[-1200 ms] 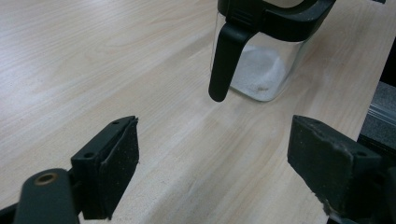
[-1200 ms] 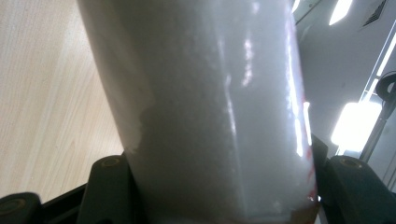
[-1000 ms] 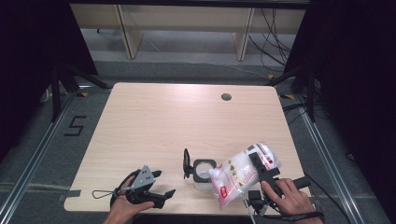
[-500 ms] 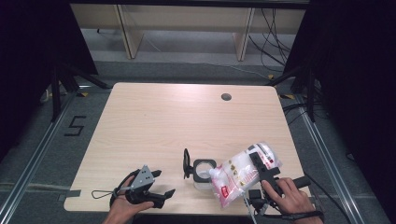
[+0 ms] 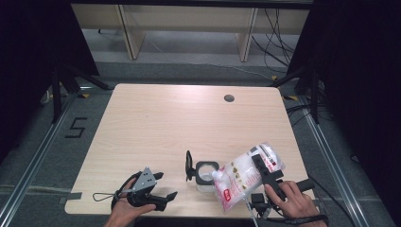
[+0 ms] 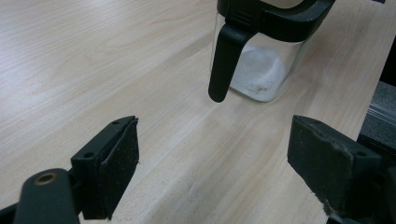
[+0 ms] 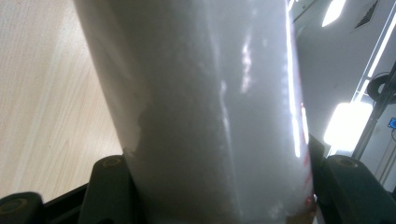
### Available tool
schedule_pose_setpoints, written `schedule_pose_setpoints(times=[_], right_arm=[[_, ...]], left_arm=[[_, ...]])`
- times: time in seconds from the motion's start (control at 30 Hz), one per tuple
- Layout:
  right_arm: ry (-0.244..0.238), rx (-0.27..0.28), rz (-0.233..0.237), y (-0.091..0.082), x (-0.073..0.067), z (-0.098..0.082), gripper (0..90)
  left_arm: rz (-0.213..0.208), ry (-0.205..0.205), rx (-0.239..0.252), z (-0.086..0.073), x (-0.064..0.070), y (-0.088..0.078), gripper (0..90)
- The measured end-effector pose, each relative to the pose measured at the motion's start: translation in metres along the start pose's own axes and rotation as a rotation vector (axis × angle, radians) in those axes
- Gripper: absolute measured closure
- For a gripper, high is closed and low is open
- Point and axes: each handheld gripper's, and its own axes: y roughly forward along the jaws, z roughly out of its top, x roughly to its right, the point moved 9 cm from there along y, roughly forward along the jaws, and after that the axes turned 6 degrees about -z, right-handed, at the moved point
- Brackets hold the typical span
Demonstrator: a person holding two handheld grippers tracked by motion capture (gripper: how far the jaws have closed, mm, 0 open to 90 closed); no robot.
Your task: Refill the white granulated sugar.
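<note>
Right gripper (image 5: 260, 172) clamps a plastic bag (image 5: 246, 176) of white powder between its jaws, tilted over an open clear jar (image 5: 206, 176) just beyond it. Farther off, the left gripper (image 5: 163, 187) rests on the table (image 5: 189, 123), jaws wide apart around nothing.

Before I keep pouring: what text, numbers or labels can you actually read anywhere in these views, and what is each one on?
"5": black mark on the grey floor left of the table.
Bag held in the right gripper: red and dark printing, too small and blurred to read.
Clear container with the black lid: no writing seen.
</note>
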Motion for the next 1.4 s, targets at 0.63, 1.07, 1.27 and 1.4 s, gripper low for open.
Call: schedule_pose_setpoints(times=[0.63, 1.07, 1.27, 1.4], right_arm=[[0.003, -0.017, -0.018, -0.0033, 0.0057, -0.0033, 43.4], [0.027, -0.023, 0.036, -0.0036, 0.0020, -0.0044, 43.4], [0.053, -0.030, 0.045, -0.0044, 0.0004, -0.0049, 43.4], [0.080, -0.031, 0.036, -0.0048, 0.0000, -0.0051, 43.3]], left_arm=[[0.004, 0.012, -0.004, 0.0000, -0.0012, -0.0004, 16.1], [-0.001, 0.014, -0.003, 0.0001, -0.0006, -0.0003, 16.1], [0.002, -0.002, -0.002, -0.0003, -0.0002, 0.0001, 16.1], [0.003, 0.002, 0.002, -0.0002, -0.0006, 0.0004, 16.1]])
